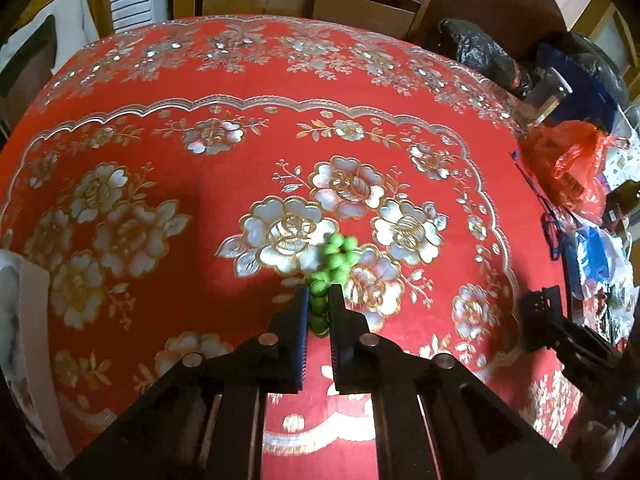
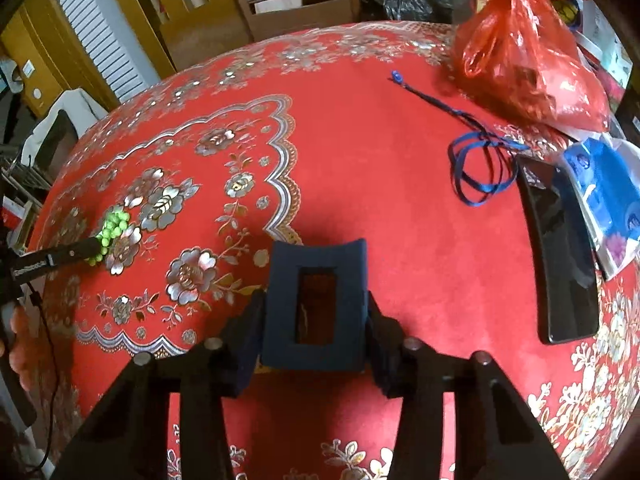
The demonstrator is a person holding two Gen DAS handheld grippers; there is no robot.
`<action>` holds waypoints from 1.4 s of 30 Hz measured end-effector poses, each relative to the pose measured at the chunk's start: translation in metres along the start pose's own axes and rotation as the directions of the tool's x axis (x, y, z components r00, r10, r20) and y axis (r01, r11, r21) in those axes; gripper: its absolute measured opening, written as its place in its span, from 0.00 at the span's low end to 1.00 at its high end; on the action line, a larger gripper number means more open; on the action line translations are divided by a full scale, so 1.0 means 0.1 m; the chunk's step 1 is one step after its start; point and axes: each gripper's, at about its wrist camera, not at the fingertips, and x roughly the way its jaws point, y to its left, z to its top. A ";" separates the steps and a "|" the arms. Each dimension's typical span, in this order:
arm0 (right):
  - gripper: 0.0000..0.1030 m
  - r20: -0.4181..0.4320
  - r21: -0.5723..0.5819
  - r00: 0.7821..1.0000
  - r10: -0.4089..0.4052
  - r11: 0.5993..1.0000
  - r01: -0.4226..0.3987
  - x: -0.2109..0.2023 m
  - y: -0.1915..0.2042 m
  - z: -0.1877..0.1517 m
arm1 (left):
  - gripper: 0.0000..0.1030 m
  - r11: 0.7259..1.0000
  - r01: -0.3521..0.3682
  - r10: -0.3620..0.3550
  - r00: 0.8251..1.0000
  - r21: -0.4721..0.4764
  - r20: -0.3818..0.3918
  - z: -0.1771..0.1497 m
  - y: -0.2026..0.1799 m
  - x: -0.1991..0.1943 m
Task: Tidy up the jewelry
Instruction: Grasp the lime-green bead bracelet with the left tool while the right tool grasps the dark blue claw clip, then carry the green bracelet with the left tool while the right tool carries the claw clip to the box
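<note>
The left gripper [image 1: 319, 294] is nearly closed, its two fingers pinching a string of green beads [image 1: 334, 264]. A few beads sit between the pads; the rest bunch up beyond the fingertips toward 12 o'clock, slightly blurred, over a silver flower on the red tablecloth [image 1: 200, 184]. Whether the far end of the strand rests on the cloth or hangs just above it cannot be told.

The right gripper [image 2: 315, 312] is clamped on a dark blue box [image 2: 316, 280], one finger against each side wall. The box has a rectangular opening in its top face; the inside is dark and hard to read. Its near edge is partly hidden by the gripper body.

From the right wrist view, the beads and the left gripper's finger sit at 9 o'clock, well apart from the box. At 3 o'clock lies a black tray [image 2: 560, 264], with a blue cord [image 2: 476, 168] toward 1 o'clock and a red plastic bag [image 2: 528, 52] beyond it, cut off by the lens rim.
</note>
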 end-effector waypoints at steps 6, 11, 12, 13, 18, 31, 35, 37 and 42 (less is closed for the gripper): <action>0.46 0.023 0.002 0.999 0.043 0.999 -0.043 -0.17 0.03 -0.03 | 0.22 0.999 0.035 -0.035 0.999 -0.009 0.023 -0.08 0.03 -0.24; 0.46 0.038 -0.033 0.995 0.093 0.995 -0.092 -0.32 0.21 -0.01 | 0.22 0.999 0.043 -0.043 0.998 -0.012 0.053 -0.13 0.06 -0.54; 0.46 0.040 -0.044 0.994 0.101 0.994 -0.099 -0.35 0.25 0.00 | 0.22 0.999 0.044 -0.043 0.997 -0.013 0.057 -0.13 0.07 -0.59; 0.46 0.043 -0.055 0.993 0.113 0.992 -0.111 -0.38 0.30 0.00 | 0.22 0.999 0.043 -0.042 0.997 -0.017 0.063 -0.14 0.10 -0.67; 0.46 0.044 -0.106 0.984 0.170 0.981 -0.165 -0.46 0.58 0.03 | 0.22 0.998 0.042 -0.037 0.995 -0.054 0.093 -0.21 0.29 -0.98; 0.46 -0.036 -0.272 0.944 0.327 0.906 -0.324 -0.42 1.67 -0.15 | 0.22 0.979 -0.073 0.107 0.979 -0.192 0.174 -0.66 1.13 -1.83; 0.46 -0.079 -0.331 0.923 0.377 0.863 -0.381 -0.40 2.10 -0.24 | 0.22 0.962 -0.111 0.158 0.972 -0.248 0.176 -0.87 1.42 -2.03; 0.46 -0.108 -0.361 0.908 0.404 0.835 -0.414 -0.40 2.34 -0.30 | 0.22 0.954 -0.128 0.180 0.968 -0.272 0.173 -0.99 1.55 -2.10; 0.46 -0.166 -0.427 0.879 0.447 0.771 -0.473 -0.40 2.85 -0.45 | 0.22 0.929 -0.158 0.218 0.965 -0.335 0.148 -1.28 1.82 -2.20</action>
